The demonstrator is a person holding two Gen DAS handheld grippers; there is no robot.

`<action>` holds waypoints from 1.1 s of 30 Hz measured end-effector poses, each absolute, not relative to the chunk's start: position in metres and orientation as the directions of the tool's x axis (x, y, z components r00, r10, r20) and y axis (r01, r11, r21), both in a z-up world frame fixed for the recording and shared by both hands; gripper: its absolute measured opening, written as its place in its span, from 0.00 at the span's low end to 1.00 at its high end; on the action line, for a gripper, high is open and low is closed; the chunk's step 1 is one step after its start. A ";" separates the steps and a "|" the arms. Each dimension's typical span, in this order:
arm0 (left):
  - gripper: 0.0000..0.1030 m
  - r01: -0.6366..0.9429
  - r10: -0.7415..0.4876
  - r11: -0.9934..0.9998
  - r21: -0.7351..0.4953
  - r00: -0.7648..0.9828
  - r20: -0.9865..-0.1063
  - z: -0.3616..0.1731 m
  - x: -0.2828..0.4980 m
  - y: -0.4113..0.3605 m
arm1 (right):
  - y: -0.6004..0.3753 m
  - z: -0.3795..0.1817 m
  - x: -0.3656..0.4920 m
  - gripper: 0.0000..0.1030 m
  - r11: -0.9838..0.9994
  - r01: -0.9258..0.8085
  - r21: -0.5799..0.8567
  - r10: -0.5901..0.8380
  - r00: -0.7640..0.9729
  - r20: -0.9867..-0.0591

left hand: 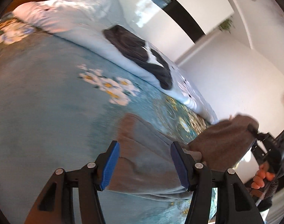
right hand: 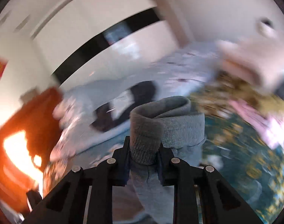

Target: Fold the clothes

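On the bed [left hand: 39, 97], over its teal flowered cover, a grey garment [left hand: 142, 160] lies partly spread and partly lifted, which suits the start of a fold: one end is being carried while the rest stays down as an anchor. The right claw [right hand: 143, 160] is clenched on a bunched, rolled end of that grey cloth, which stands up between its pads and droops over them; in the left wrist view the same end hangs raised off the bed's near right side. The left claw [left hand: 144, 166] is released, its blue pads [left hand: 110, 168] standing apart on either side of the flat part of the garment without pinching it, probably placed to pin or catch an edge next. Toward the far edge of the bed, a dark garment with a white patch [left hand: 140, 56] rests on a pale blue quilt [left hand: 89, 35], well apart from the work, likely waiting its turn. Both views are smeared, so finer detail is unclear.
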State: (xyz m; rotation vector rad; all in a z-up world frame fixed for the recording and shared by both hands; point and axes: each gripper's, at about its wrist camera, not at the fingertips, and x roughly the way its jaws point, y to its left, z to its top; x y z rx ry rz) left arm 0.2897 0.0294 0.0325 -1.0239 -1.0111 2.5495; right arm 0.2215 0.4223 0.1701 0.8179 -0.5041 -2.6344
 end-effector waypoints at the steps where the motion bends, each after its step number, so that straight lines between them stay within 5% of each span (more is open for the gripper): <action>1: 0.59 0.066 0.420 -0.734 -0.676 -0.738 -0.528 0.030 0.292 0.023 | 0.393 0.171 0.220 0.23 -0.878 0.264 0.400 -0.446 -0.755 -0.481; 7: 0.59 0.134 0.404 -0.698 -0.703 -0.737 -0.542 0.013 0.303 -0.007 | 0.250 0.097 0.236 0.23 -0.827 0.490 0.275 -0.535 -0.538 -0.651; 14: 0.59 0.117 0.499 -0.635 -0.764 -0.693 -0.521 -0.007 0.296 0.000 | 0.218 0.030 0.258 0.29 -0.813 0.546 0.204 -0.481 -0.431 -0.763; 20: 0.59 0.051 0.598 -0.592 -0.804 -0.642 -0.480 -0.010 0.288 0.028 | 0.239 0.026 0.284 0.48 -0.740 0.616 0.269 -0.560 -0.343 -0.754; 33: 0.59 -0.080 0.612 -0.725 -0.684 -0.529 -0.588 -0.014 0.248 0.101 | 0.376 0.047 0.280 0.49 -0.853 0.332 0.403 -0.522 -0.516 -0.679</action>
